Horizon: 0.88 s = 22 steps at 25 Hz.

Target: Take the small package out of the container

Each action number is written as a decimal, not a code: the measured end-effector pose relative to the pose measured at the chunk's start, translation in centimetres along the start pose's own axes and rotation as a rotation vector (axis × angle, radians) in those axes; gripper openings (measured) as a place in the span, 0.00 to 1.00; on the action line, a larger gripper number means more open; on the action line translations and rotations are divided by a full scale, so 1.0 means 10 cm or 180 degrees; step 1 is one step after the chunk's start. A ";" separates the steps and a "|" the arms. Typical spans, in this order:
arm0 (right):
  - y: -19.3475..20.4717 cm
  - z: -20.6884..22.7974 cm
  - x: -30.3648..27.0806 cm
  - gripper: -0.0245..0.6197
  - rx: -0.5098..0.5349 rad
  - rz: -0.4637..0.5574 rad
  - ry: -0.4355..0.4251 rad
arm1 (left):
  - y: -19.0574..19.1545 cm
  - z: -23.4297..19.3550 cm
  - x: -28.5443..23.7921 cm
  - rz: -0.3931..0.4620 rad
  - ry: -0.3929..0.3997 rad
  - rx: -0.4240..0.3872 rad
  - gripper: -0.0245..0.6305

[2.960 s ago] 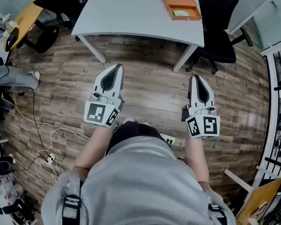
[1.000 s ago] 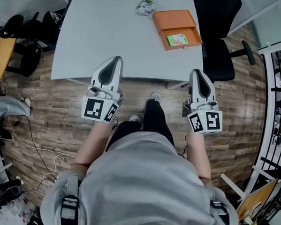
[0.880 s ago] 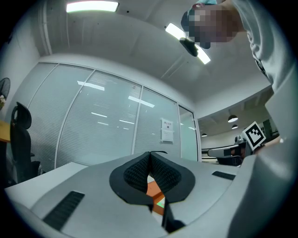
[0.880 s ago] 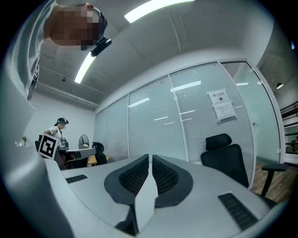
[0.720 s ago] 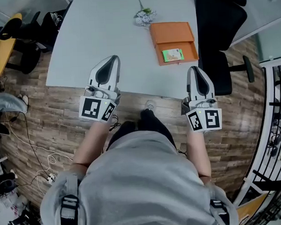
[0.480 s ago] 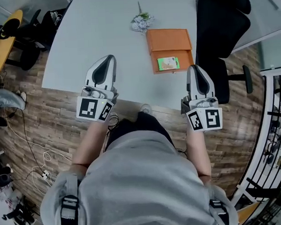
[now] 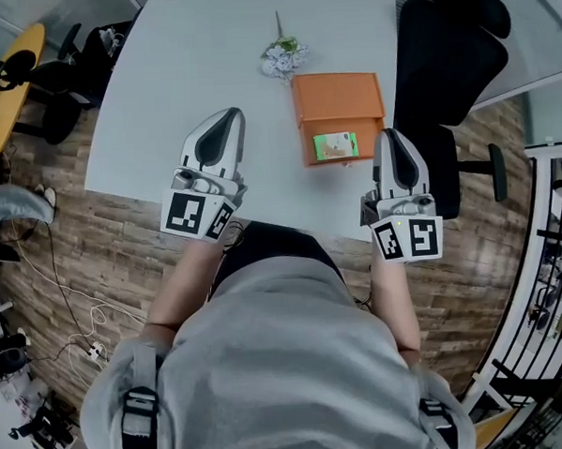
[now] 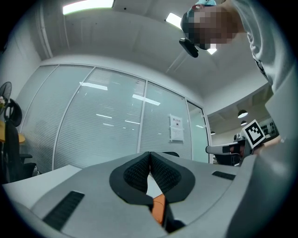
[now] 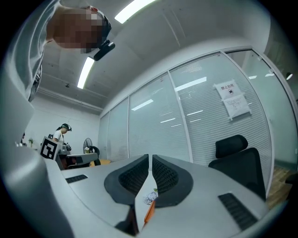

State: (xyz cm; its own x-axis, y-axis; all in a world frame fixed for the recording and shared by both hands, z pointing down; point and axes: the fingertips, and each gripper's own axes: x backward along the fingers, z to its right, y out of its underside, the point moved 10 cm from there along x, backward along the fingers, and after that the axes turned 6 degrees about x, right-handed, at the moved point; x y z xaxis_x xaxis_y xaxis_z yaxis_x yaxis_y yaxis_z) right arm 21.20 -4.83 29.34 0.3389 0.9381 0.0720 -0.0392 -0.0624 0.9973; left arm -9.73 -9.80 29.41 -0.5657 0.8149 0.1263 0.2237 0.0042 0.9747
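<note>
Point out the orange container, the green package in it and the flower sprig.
orange container (image 7: pixel 338 101): head view, bare inner floor.
green package (image 7: pixel 334 147): head view, middle of its face.
flower sprig (image 7: pixel 280 59): head view, the blossoms.

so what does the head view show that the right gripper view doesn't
Only the head view: the green small package lying inside the orange container, and the wooden floor. Only the right gripper view: a glass partition with a posted notice, ceiling lights, a distant person. Both: the right gripper, jaws together, the flower bunch, a black office chair, a sliver of the orange container.
</note>
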 end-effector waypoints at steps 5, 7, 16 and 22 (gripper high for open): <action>-0.02 0.04 -0.27 0.13 -0.0013 0.0018 0.0095 | -0.03 -0.14 -0.32 -0.0048 0.0238 -0.0001 0.07; 0.02 0.04 -0.38 0.13 -0.0035 0.0027 0.0141 | 0.00 -0.22 -0.42 -0.0054 0.0322 0.0014 0.07; 0.11 0.07 -0.71 0.13 -0.0059 0.0010 0.0136 | 0.03 -0.40 -0.70 -0.0086 0.0450 0.0066 0.07; 0.09 0.27 -0.79 0.13 -0.0051 -0.0040 0.0052 | 0.10 -0.42 -0.87 -0.0098 0.0272 0.0062 0.07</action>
State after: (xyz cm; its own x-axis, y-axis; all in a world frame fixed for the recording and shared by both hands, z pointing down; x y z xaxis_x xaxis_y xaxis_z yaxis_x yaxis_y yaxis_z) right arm 20.98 -13.24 29.73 0.3242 0.9442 0.0591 -0.0502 -0.0453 0.9977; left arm -7.93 -19.30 30.02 -0.6381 0.7617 0.1123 0.2201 0.0407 0.9746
